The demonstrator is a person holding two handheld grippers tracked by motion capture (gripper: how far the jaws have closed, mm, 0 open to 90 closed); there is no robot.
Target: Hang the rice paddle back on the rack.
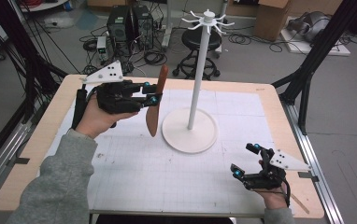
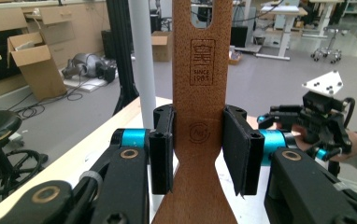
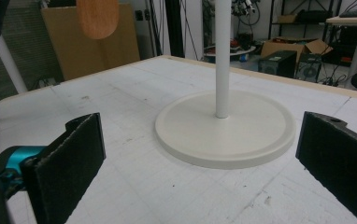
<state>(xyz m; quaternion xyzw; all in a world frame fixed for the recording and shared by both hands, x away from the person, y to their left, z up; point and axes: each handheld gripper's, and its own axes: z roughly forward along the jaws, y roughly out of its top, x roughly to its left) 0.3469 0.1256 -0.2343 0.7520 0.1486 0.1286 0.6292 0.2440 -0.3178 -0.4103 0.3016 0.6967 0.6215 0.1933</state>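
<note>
Above the desk's far left part, a wooden spatula [image 1: 154, 103] hangs clear of the surface, pinched across its handle by the left gripper [image 1: 151, 93]. Its long axis runs close to upright, tilted a little, blade end down and handle end up; in the left gripper view the handle [image 2: 200, 70] rises straight between the two pads, which press on its sides, and a hanging hole shows at its top. Just to the spatula's right stands the white rack [image 1: 199, 70], a thin pole on a round base [image 1: 189, 131], with a ring of hooks [image 1: 208, 19] at its crown. Those hooks sit well above the handle's hole and to its right, so I judge the coming move turns on lifting and shifting rightward until the hole meets a hook, keeping the handle upright. The left hand is plainly the nearer one. The right gripper [image 1: 245, 161] rests low at the desk's near right corner, well apart from the rack, its jaws spread wide with nothing between them, looking toward the base [image 3: 225, 128].
</note>
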